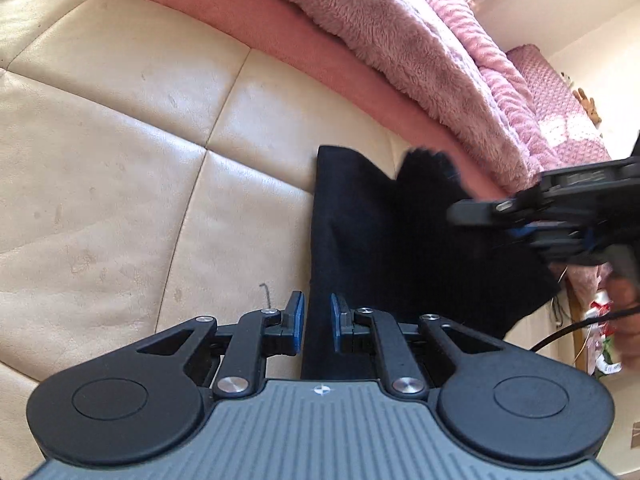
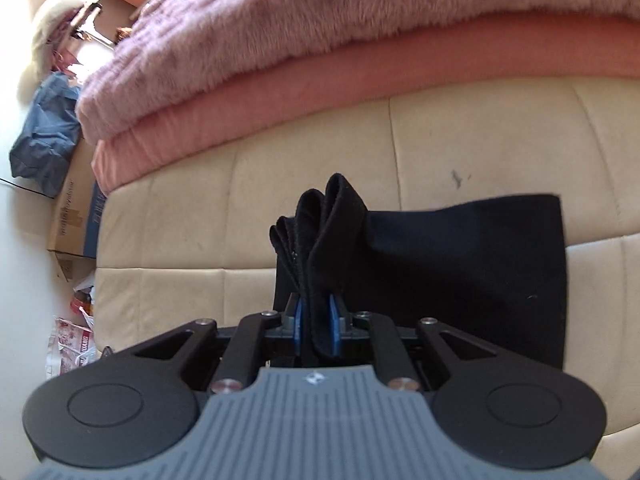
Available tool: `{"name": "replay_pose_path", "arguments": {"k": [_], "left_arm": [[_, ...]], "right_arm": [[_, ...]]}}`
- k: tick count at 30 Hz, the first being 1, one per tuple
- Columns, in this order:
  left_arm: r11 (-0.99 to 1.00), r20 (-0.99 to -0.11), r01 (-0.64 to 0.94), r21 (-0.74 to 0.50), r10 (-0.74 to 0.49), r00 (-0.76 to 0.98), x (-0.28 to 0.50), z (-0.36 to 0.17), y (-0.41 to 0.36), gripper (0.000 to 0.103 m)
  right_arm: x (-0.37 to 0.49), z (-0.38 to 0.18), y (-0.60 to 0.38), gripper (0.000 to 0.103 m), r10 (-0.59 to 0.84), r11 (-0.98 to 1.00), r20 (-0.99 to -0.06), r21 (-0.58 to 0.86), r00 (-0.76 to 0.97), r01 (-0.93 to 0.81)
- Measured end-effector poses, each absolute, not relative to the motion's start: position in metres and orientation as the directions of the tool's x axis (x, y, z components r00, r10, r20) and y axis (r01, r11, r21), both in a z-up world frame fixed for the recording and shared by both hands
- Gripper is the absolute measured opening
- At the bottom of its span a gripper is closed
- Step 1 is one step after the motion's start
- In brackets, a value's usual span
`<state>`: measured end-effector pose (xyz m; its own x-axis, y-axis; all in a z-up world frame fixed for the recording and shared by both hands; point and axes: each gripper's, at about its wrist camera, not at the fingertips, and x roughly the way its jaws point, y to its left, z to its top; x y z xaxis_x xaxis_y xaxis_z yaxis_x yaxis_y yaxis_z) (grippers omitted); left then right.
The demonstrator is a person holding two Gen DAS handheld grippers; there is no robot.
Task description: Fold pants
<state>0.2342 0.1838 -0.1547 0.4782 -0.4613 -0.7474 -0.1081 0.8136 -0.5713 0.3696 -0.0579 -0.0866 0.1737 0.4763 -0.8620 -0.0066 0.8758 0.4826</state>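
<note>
Pants [image 2: 460, 264] lie on the cream sofa [image 1: 120, 160], long axis running straight ahead of my left tongs [image 1: 318, 328], which are released astride the near edge; right tongs [image 2: 316, 324] clenched on a bunched end, lifted

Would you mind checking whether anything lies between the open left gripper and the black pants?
Nothing visible does: the left gripper sits open right at the black pants on the cream cushion, no object between.

Black pants [image 2: 460, 264], cream cushion [image 2: 200, 208], pink blanket [image 2: 320, 20].
</note>
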Motion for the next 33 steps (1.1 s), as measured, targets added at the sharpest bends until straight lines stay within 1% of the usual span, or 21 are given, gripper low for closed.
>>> {"name": "replay_pose_path", "arguments": {"k": [7,10,11,13,16,19,21,22,24,25,27,29,33], "left_arm": [[0.802,-0.732,-0.123,-0.584,-0.456,0.505,0.238,-0.153,0.192,0.014],[0.803,-0.729,-0.125,-0.583,-0.450,0.516,0.233,-0.149,0.197,0.014],[0.802,-0.727,-0.127,-0.584,-0.447,0.521,0.233,-0.147,0.197,0.014],[0.798,-0.719,-0.129,-0.589,-0.444,0.535,0.227,-0.142,0.200,0.014],[0.784,-0.701,-0.128,-0.607,-0.453,0.551,0.223,-0.135,0.202,0.014],[0.776,-0.689,-0.114,-0.620,-0.470,0.552,0.227,-0.134,0.194,0.021],[0.783,-0.688,-0.102,-0.614,-0.468,0.555,0.231,-0.134,0.185,0.027],[0.788,-0.688,-0.097,-0.608,-0.462,0.559,0.234,-0.135,0.180,0.028],[0.789,-0.685,-0.080,-0.609,-0.472,0.555,0.241,-0.137,0.170,0.035],[0.792,-0.686,-0.072,-0.606,-0.474,0.552,0.246,-0.139,0.165,0.037],[0.812,-0.697,-0.055,-0.582,-0.462,0.549,0.256,-0.143,0.155,0.038],[0.835,-0.711,-0.042,-0.549,-0.441,0.547,0.266,-0.147,0.147,0.039],[0.841,-0.716,-0.030,-0.541,-0.442,0.540,0.281,-0.156,0.141,0.039]], "right_arm": [[0.373,-0.112,-0.027,0.011,0.445,0.894,-0.886,0.448,0.130,-0.004],[0.372,-0.119,-0.016,0.020,0.469,0.882,-0.876,0.471,0.114,-0.006],[0.371,-0.119,-0.014,0.020,0.487,0.872,-0.867,0.489,0.102,-0.010],[0.369,-0.114,-0.012,0.020,0.519,0.855,-0.849,0.518,0.094,-0.037],[0.363,-0.090,-0.021,0.023,0.549,0.836,-0.822,0.538,0.152,-0.113],[0.355,-0.069,-0.049,0.025,0.552,0.834,-0.803,0.526,0.225,-0.167],[0.346,-0.064,-0.072,0.025,0.538,0.843,-0.798,0.503,0.272,-0.191],[0.341,-0.064,-0.084,0.025,0.522,0.853,-0.800,0.482,0.296,-0.201],[0.332,-0.071,-0.107,0.025,0.489,0.872,-0.808,0.445,0.329,-0.204],[0.328,-0.076,-0.118,0.024,0.482,0.876,-0.808,0.436,0.339,-0.208],[0.321,-0.089,-0.137,0.020,0.466,0.885,-0.811,0.419,0.355,-0.203],[0.314,-0.100,-0.152,0.018,0.471,0.882,-0.802,0.424,0.368,-0.203],[0.309,-0.122,-0.163,0.018,0.486,0.874,-0.785,0.440,0.384,-0.206]]}}
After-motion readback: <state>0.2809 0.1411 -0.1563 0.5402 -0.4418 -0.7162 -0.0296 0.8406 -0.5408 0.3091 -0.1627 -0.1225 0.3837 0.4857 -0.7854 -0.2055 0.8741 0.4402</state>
